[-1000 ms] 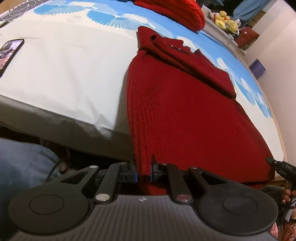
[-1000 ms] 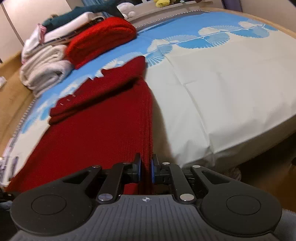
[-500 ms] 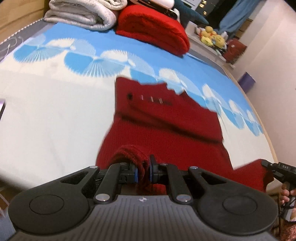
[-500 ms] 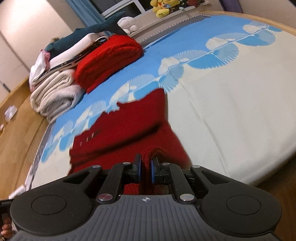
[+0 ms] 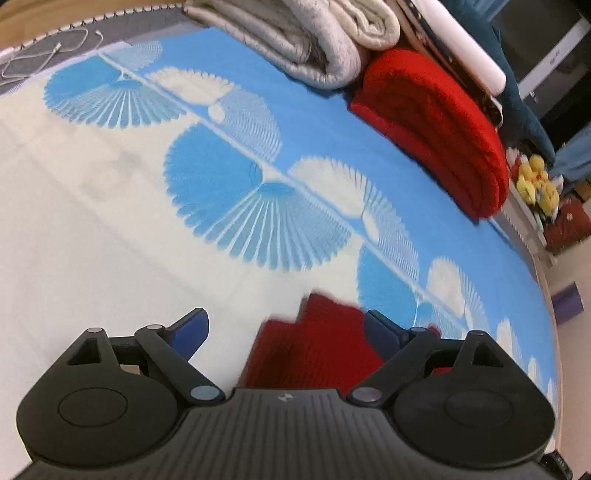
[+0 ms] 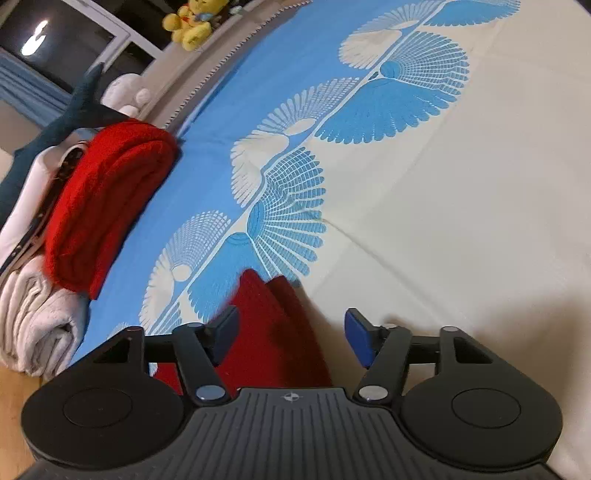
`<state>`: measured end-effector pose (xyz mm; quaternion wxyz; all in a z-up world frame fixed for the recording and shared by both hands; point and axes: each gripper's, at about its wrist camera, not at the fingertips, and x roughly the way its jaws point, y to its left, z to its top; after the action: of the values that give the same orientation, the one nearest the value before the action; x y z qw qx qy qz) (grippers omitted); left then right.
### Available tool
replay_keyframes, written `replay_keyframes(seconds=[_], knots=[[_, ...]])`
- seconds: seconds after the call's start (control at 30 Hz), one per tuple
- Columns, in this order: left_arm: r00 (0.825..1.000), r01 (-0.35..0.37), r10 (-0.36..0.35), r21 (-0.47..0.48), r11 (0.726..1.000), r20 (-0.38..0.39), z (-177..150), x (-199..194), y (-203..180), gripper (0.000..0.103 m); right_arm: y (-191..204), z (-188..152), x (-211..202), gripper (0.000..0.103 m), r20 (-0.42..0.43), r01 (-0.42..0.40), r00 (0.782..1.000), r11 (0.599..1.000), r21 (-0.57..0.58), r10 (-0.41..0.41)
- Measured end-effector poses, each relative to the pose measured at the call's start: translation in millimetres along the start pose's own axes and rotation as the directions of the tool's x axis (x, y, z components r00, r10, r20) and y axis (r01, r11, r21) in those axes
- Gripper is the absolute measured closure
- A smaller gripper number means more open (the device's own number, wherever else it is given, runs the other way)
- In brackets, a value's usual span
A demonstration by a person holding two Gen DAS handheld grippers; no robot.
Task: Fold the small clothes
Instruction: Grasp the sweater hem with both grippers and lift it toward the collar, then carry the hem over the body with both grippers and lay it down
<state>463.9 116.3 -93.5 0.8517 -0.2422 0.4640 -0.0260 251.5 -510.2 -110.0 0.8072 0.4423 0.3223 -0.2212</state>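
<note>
Bedding in cream and blue, printed with fan shapes, fills both views: the bed sheet is the surface everything lies on.

Nearest the left wrist camera, the left gripper has its jaws spread wide; they have just been opening, and neither blue pad presses on anything. The red knitted sweater lies on the sheet between and just beyond them, its edge blurred, close to the right-hand finger but not gripped.

Nearest the right wrist camera, the right gripper also has its jaws apart, just opened, with nothing clamped. The same sweater sits on the sheet between the fingers, nearer the left-hand one, its far corner reaching onto the blue band of the print.

Farther up the bed, well apart from the sweater, a folded red knit rests against a stack of folded pale blankets. A dark teal plush lies behind that stack. Beyond the edge of the bed sit yellow soft toys, and a dark screen stands at the back in the right wrist view.
</note>
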Motion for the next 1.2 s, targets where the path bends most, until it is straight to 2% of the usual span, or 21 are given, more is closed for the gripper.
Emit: replay_keyframes(seconds=[0.1, 0.17, 0.27, 0.33, 0.47, 0.53, 0.57, 0.6, 0.63, 0.67, 0.7, 0.73, 0.83, 0.9, 0.97, 1.07, 1.1, 1.13, 1.17, 1.2], knots=[[0.998, 0.039, -0.039, -0.01, 0.999, -0.041, -17, -1, 7, 0.009, -5, -8, -13, 0.034, 0.009, 0.05, 0.999, 0.998, -0.042, -0.05], [0.997, 0.046, -0.045, 0.021, 0.999, -0.064, -29, 5, 5, 0.009, -8, -18, -23, 0.032, 0.016, 0.049, 0.999, 0.998, -0.037, -0.049], [0.996, 0.015, -0.004, 0.122, 0.992, -0.086, -42, 21, -3, 0.009, -10, -39, -28, 0.029, 0.003, 0.04, 0.999, 0.999, -0.032, -0.04], [0.996, -0.001, 0.016, 0.153, 0.988, -0.091, -50, 30, -2, 0.009, -4, -48, -20, 0.028, -0.013, 0.037, 0.999, 0.996, -0.082, -0.039], [0.994, 0.041, -0.026, 0.139, 0.989, -0.11, -50, 44, 5, 0.009, 14, -50, 2, 0.025, 0.028, 0.055, 0.998, 0.974, -0.218, -0.05], [0.991, 0.069, -0.056, 0.104, 0.992, -0.123, -47, 51, 8, 0.009, 22, -47, 17, 0.026, -0.018, 0.046, 0.998, 0.965, -0.258, -0.052], [0.989, 0.082, -0.071, 0.081, 0.993, -0.13, -46, 54, 10, 0.011, 25, -47, 21, 0.041, -0.045, 0.039, 0.998, 0.962, -0.269, -0.053], [0.988, 0.087, -0.078, 0.063, 0.994, -0.13, -44, 55, 9, 0.034, 29, -48, 23, 0.073, -0.056, 0.049, 0.996, 0.959, -0.281, -0.067], [0.988, 0.098, -0.091, 0.051, 0.994, -0.127, -43, 53, 7, 0.055, 36, -50, 22, 0.074, -0.036, 0.071, 0.996, 0.952, -0.299, -0.086], [0.988, 0.103, -0.097, 0.05, 0.993, -0.124, -40, 50, 3, 0.073, 41, -51, 18, 0.083, -0.018, 0.072, 0.996, 0.942, -0.328, -0.082], [0.989, 0.112, -0.106, 0.061, 0.992, -0.101, -37, 43, -2, 0.089, 48, -52, 12, 0.087, 0.006, 0.061, 0.998, 0.933, -0.356, -0.063], [0.991, 0.121, -0.116, 0.091, 0.988, -0.061, -35, 34, -9, 0.098, 53, -52, 6, 0.087, 0.025, 0.04, 0.999, 0.929, -0.367, -0.033], [0.984, 0.173, -0.178, 0.139, 0.975, 0.027, -29, 8, -24, 0.098, 62, -49, -20, 0.087, 0.08, -0.008, 0.996, 0.93, -0.367, 0.04], [0.981, 0.168, -0.181, 0.159, 0.973, 0.07, -29, 0, -30, 0.098, 60, -47, -35, 0.087, 0.108, -0.028, 0.991, 0.931, -0.365, 0.072], [0.992, 0.082, -0.097, 0.171, 0.982, 0.078, -30, 11, -30, 0.098, 50, -43, -34, 0.087, 0.122, 0.002, 0.992, 0.938, -0.346, 0.044], [0.999, -0.048, 0.043, 0.152, 0.987, 0.032, -33, 40, -19, 0.097, 33, -42, 9, 0.086, 0.03, 0.066, 0.998, 0.935, -0.349, -0.059], [0.998, -0.065, 0.065, 0.138, 0.988, 0.001, -33, 47, -15, 0.096, 29, -43, 20, 0.08, 0.034, 0.127, 0.992, 0.928, -0.35, -0.123], [0.997, -0.067, 0.07, 0.115, 0.991, -0.022, -35, 50, -12, 0.096, 26, -45, 23, 0.073, 0.059, 0.158, 0.987, 0.925, -0.346, -0.146], [0.997, -0.068, 0.07, 0.108, 0.992, -0.017, -34, 49, -8, 0.096, 27, -43, 20, 0.056, 0.096, 0.183, 0.983, 0.918, -0.353, -0.159], [0.997, -0.08, 0.08, 0.118, 0.99, 0.011, -35, 42, -12, 0.094, 31, -41, 14, 0.047, 0.137, 0.216, 0.975, 0.906, -0.364, -0.177]])
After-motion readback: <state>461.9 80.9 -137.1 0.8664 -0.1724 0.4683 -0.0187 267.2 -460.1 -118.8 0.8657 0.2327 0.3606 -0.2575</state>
